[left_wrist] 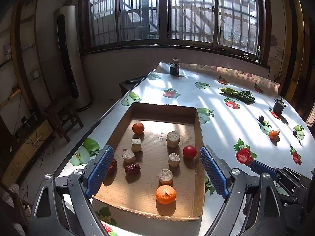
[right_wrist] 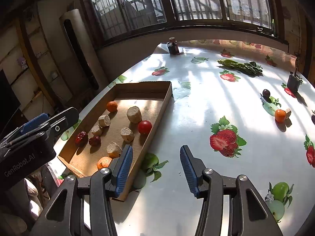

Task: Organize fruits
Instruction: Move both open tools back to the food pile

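A shallow cardboard tray [left_wrist: 198, 137] [right_wrist: 157, 116] lies on the table. It holds two oranges [left_wrist: 165, 194] [left_wrist: 138, 128], a red tomato [left_wrist: 189, 151] [right_wrist: 144, 127], red dates [left_wrist: 132, 168] [right_wrist: 94, 140] and several beige corn-cob pieces [left_wrist: 173, 139] [right_wrist: 134, 114]. My left gripper [left_wrist: 155, 171] is open and empty, hovering over the tray's near end. My right gripper [right_wrist: 155, 169] is open and empty over the table, just right of the tray. Out on the table lie an orange [right_wrist: 280, 115] [left_wrist: 273, 134] next to a beige piece [right_wrist: 288, 112] and a dark plum [right_wrist: 266, 93] [left_wrist: 261, 118].
The table wears a fruit-print cloth [right_wrist: 196, 106]. Green leafy vegetables [right_wrist: 241, 66] lie at the far side. Two small dark weights stand at the back [right_wrist: 173, 47] and at the right [right_wrist: 293, 81]. The table's left edge [left_wrist: 110, 116] drops to the floor.
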`<state>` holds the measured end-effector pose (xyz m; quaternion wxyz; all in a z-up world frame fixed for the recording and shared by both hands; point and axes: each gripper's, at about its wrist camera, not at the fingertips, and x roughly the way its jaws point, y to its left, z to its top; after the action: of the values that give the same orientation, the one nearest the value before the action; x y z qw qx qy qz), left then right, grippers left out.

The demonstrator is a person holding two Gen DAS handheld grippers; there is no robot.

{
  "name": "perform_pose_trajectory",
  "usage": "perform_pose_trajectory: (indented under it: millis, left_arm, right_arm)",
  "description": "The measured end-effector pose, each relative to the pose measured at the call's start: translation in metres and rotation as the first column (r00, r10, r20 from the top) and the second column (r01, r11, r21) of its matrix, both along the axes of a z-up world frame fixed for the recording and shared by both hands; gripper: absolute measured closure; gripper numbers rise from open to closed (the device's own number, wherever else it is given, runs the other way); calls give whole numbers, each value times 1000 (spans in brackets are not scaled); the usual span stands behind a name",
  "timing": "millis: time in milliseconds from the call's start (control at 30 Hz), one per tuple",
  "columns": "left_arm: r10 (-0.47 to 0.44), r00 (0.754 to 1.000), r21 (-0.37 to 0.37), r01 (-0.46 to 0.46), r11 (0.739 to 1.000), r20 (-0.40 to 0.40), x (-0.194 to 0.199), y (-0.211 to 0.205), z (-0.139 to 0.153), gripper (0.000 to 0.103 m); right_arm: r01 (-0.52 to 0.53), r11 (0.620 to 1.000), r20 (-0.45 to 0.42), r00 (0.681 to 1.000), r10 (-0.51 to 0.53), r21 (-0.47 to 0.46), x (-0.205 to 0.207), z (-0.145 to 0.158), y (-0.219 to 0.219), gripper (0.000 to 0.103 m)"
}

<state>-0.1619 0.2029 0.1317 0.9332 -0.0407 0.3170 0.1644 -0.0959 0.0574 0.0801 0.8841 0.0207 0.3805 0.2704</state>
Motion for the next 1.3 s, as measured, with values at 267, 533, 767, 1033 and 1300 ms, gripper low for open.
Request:
perform_pose_trajectory:
  millis: [267,533,767,1033,1300]
  left_arm:
    - [-39,999,28,40,999,-14,3,-23,0,14]
    - [-110,993,37,112,993,-47,17,-46,2,14]
    - [-270,963,-44,269,962,-15,49,-68,42,14]
    - [-431,902,-23,431,902,-18,120,-122,81,14]
    - [-521,844,-206,491,846,-129,216,-178,26,14]
  right_arm:
    - [24,1000,-2,1000,-24,17,0,0,-20,47]
    - [87,996,24,996,-87,7,8,7,-60,47]
    - [269,960,120,958,-259,-74,30,38,-147,47]
    - [510,852,166,856,-490,-114,82,69,-277,41]
    - [563,822,16,826,-564,-81,131,29,-336,41]
